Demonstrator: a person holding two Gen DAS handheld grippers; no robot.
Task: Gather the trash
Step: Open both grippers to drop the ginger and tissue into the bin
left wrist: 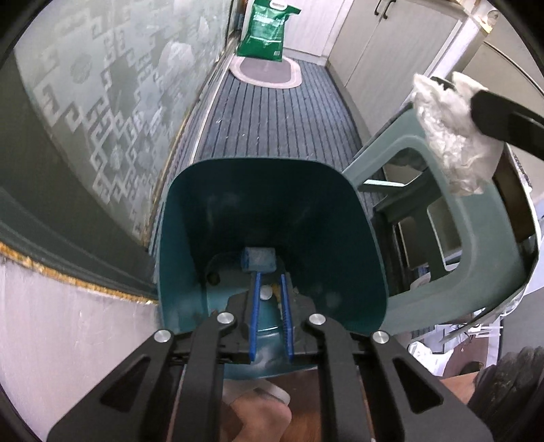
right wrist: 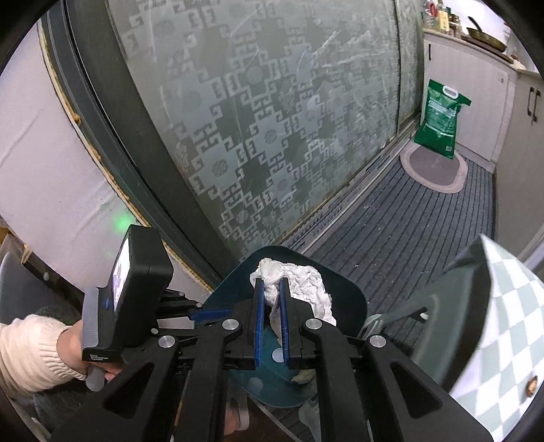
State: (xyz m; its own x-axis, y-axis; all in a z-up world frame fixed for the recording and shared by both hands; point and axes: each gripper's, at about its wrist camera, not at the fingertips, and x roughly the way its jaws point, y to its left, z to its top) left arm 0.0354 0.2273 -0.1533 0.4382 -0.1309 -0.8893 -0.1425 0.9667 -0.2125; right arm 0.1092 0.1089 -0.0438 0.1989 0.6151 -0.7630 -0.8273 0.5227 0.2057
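My left gripper [left wrist: 270,273] is shut on the near rim of a teal plastic bin [left wrist: 190,238] and holds it tilted, its mouth facing the camera. Inside lie a blue-grey sponge-like block [left wrist: 257,260], a small white round piece [left wrist: 266,293] and some scraps. My right gripper [right wrist: 272,284] is shut on a crumpled white tissue [right wrist: 306,282], held above the bin's mouth [right wrist: 346,292]. In the left wrist view the tissue [left wrist: 445,129] hangs at upper right in the right gripper's black fingers [left wrist: 493,112].
A grey-green plastic stool [left wrist: 452,244] stands right of the bin. A frosted patterned glass door [right wrist: 272,119] runs along the left. A green sack [left wrist: 267,29] and an oval mat [left wrist: 268,69] lie at the corridor's far end. A checked cloth [right wrist: 510,306] is at right.
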